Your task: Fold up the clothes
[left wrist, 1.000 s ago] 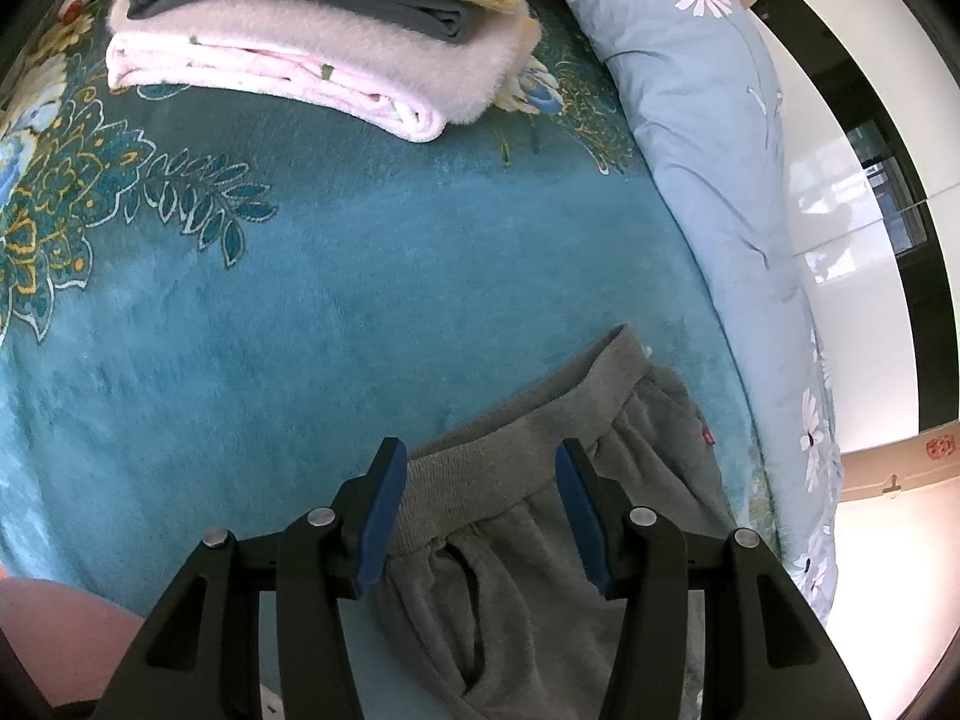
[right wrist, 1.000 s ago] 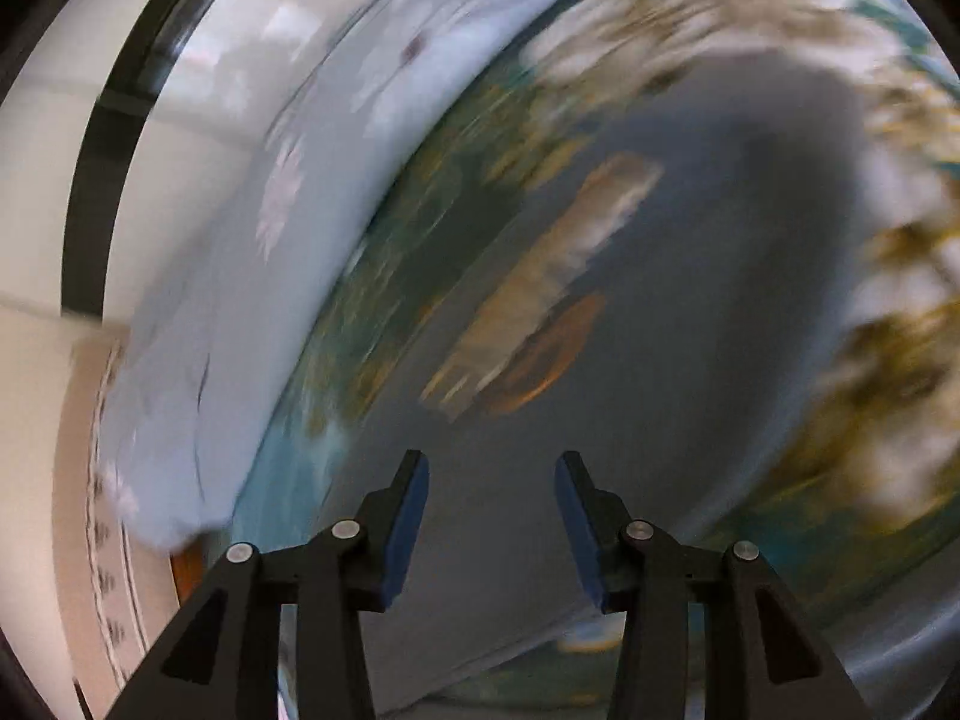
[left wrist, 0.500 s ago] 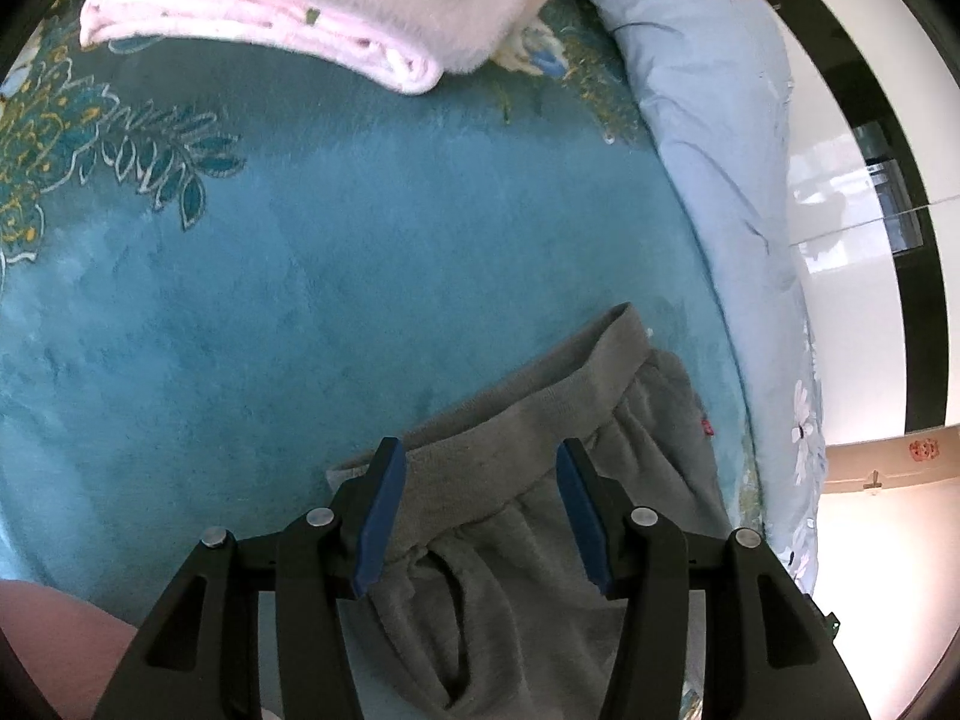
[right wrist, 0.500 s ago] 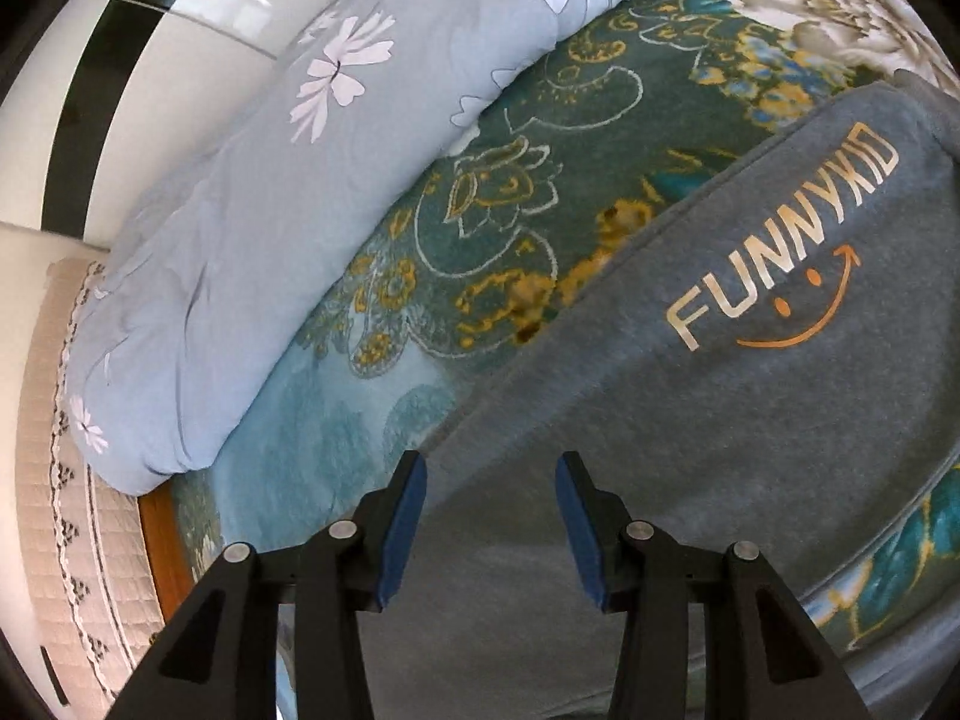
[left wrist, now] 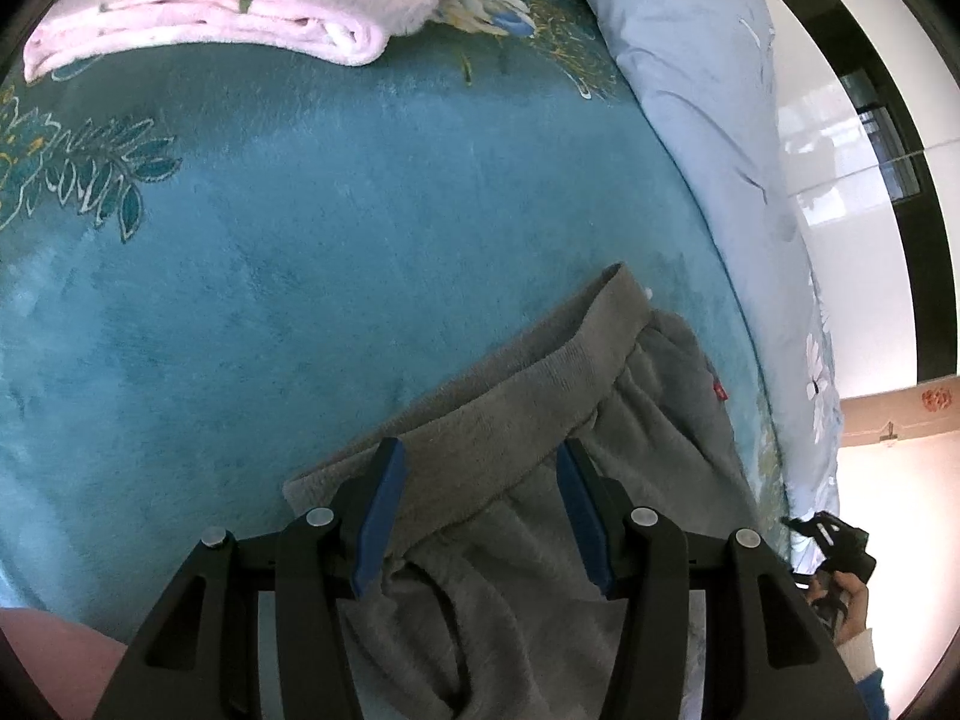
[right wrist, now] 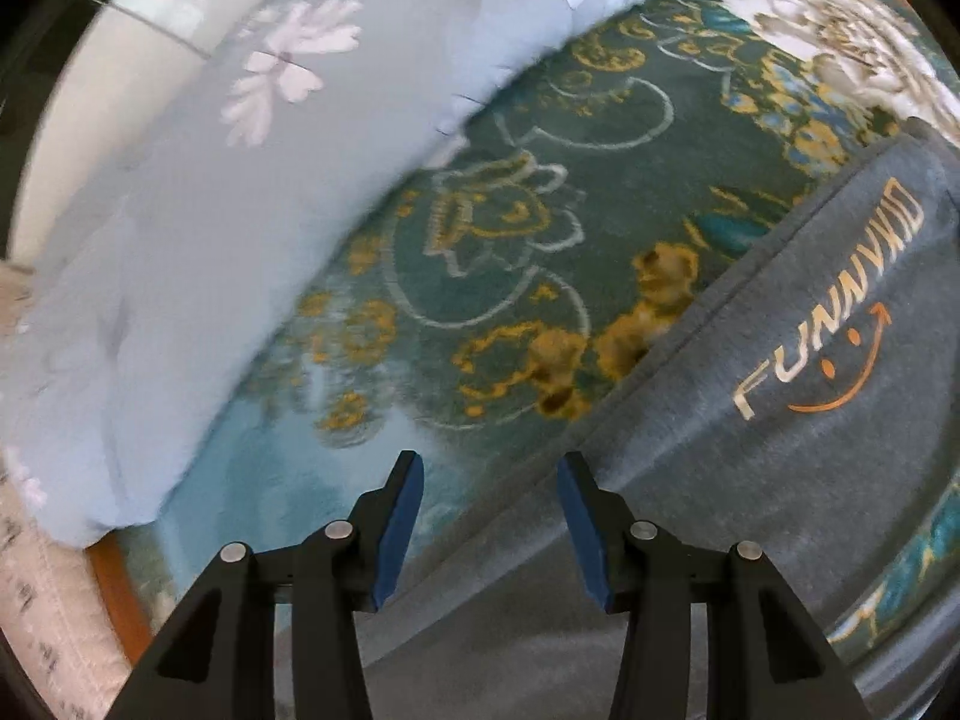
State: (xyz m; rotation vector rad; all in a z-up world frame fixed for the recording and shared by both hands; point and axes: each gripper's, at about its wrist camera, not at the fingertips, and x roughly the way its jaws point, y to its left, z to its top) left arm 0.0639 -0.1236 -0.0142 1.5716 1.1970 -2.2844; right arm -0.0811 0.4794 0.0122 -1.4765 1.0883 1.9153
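Observation:
Grey sweatpants lie on the teal floral blanket, their ribbed waistband running diagonally across the left wrist view. My left gripper hovers open over that waistband, one finger on each side of it. In the right wrist view the same grey pants show a leg printed with "FUNNYKID" and an orange smile. My right gripper is open just above the leg's edge, where the grey cloth meets the blanket. Nothing is held by either gripper.
A folded pink fleece lies at the far end of the blanket. A pale blue flowered duvet roll runs along the bed's side, also seen as the duvet on the right wrist view. A person's hand shows at lower right.
The left gripper has moved closer to the waistband, which now lies between its fingers. The right view has settled from a blurred swing and shifted left, toward the edge of the pant leg.

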